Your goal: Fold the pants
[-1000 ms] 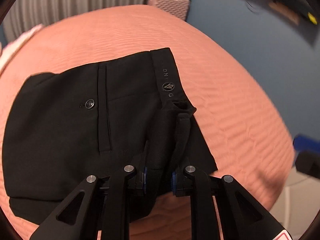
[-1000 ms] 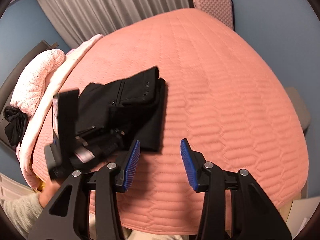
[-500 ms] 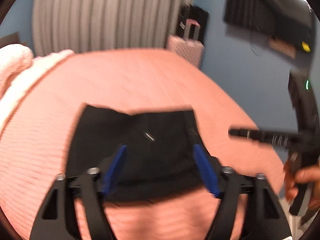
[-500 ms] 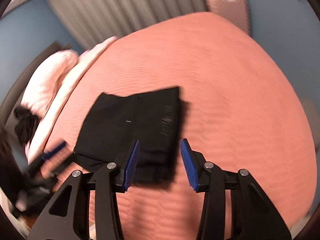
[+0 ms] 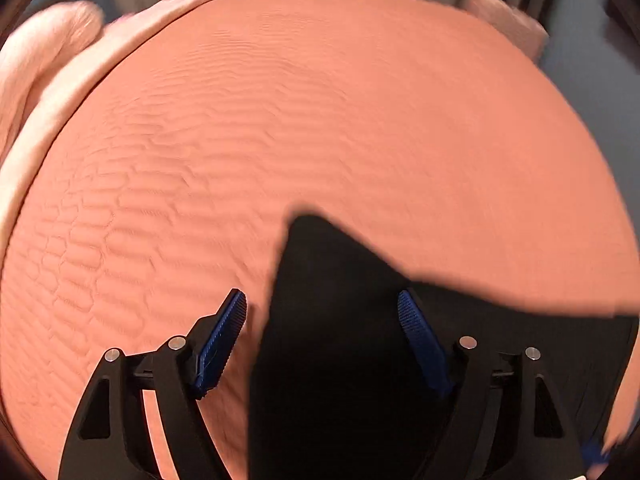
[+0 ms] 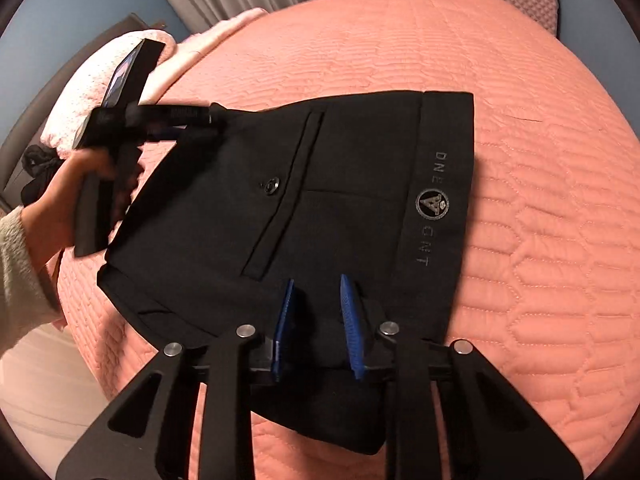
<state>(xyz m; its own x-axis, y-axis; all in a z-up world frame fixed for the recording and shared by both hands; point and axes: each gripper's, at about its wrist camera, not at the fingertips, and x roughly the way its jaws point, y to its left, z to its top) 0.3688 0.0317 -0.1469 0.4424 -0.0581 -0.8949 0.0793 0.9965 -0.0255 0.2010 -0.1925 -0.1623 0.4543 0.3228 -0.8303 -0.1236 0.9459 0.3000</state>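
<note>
Left tongs [image 5: 322, 330] now off the pants [image 6: 320, 200], right tongs [image 6: 316, 320] closing.

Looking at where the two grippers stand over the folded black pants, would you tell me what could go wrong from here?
1. The right gripper is closing over the near edge of the pants; it may pinch only the top layer, so the fold could peel open.
2. The left gripper stands open at the far corner; pulling with one side unheld might skew the stack.
3. The pants lie near the edge of the bed and could slide off.
</note>
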